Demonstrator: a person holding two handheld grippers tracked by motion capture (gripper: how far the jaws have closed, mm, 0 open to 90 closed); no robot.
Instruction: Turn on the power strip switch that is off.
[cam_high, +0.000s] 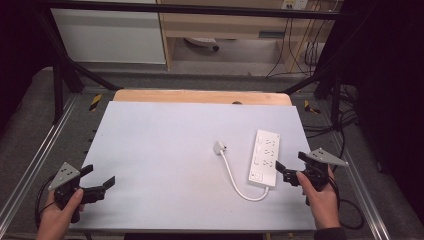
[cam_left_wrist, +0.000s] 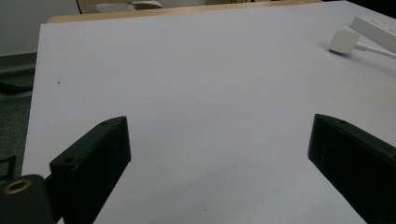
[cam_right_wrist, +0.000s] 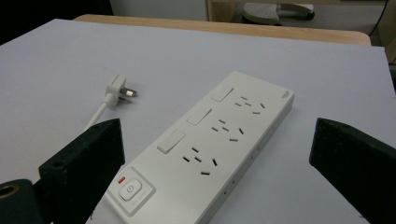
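Covering most of the table (cam_high: 165, 150) is a pale grey sheet, with a strip of bare wood showing at its far edge. The white power strip (cam_high: 265, 157) is the landmark here: it lies flat on the sheet with its sockets facing up, its long side running away from the person, probably so the outlets stay reachable from above. From its near end, where the power button (cam_right_wrist: 130, 188) sits, a white cord (cam_high: 234, 180) loops out and curls leftward to the plug (cam_high: 219, 147), which rests loose on the sheet just left of the strip, its prongs bare and plugged into nothing. The right tool (cam_high: 286, 172) hovers just right of the strip's near end, jaws spread wide and holding nothing, seemingly lined up to grasp the strip. The left tool (cam_high: 100, 185) waits well to the left of the strip near the table's front edge, likewise released and empty, apparently idle. No containers are present.
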